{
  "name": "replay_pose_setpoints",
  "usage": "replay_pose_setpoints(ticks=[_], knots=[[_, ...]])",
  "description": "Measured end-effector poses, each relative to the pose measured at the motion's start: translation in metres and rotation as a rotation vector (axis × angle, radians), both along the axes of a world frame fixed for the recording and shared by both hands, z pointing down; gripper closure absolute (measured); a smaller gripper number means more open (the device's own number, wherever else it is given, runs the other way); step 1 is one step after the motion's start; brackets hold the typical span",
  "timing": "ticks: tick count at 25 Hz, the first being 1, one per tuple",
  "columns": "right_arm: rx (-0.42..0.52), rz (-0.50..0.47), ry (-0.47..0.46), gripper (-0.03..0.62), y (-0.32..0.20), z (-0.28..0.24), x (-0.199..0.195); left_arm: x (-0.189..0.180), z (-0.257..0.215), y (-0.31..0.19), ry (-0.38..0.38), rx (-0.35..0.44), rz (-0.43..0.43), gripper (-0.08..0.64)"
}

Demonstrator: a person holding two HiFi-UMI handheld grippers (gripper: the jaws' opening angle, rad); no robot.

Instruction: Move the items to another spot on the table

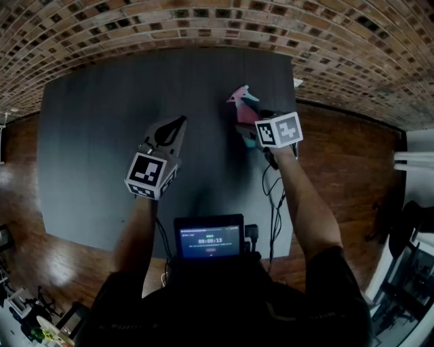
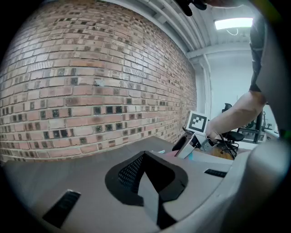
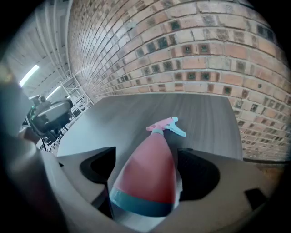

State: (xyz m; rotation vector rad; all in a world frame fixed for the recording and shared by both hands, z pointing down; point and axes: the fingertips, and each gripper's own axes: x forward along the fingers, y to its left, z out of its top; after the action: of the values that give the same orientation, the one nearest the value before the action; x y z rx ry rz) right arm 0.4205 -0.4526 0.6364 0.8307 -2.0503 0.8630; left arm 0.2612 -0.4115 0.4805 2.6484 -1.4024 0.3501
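Observation:
A pink spray bottle (image 1: 241, 101) with a teal trigger and a teal band lies along my right gripper (image 1: 249, 133), nozzle pointing away toward the far right of the dark grey table (image 1: 102, 135). In the right gripper view the bottle (image 3: 154, 154) fills the gap between the jaws, and the right gripper (image 3: 145, 166) is shut on its body. Whether the bottle's base touches the table is hidden. My left gripper (image 1: 178, 123) hovers over the table's middle, to the left of the bottle. Its jaws meet with nothing between them (image 2: 150, 179). The right gripper (image 2: 193, 136) shows beyond it.
A small screen unit (image 1: 209, 238) sits at the table's near edge, with cables (image 1: 274, 193) running from it along the right side. A brick wall (image 1: 203, 20) stands behind the table, and wooden floor (image 1: 346, 169) lies to the right.

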Motion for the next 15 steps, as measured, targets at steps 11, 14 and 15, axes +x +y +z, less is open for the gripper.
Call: replay_pose_setpoints(ticks=[11, 14, 15], knots=[[0.252, 0.073, -0.214, 0.235, 0.027, -0.117, 0.007, -0.016, -0.056, 0.036, 0.004, 0.111, -0.045, 0.563], [0.349, 0.068, -0.288, 0.336, 0.040, -0.164, 0.006, -0.014, -0.078, 0.050, 0.005, 0.147, -0.041, 0.563], [0.386, 0.063, -0.310, 0.378, 0.046, -0.179, 0.005, -0.014, -0.085, 0.055, 0.006, 0.161, -0.037, 0.563]])
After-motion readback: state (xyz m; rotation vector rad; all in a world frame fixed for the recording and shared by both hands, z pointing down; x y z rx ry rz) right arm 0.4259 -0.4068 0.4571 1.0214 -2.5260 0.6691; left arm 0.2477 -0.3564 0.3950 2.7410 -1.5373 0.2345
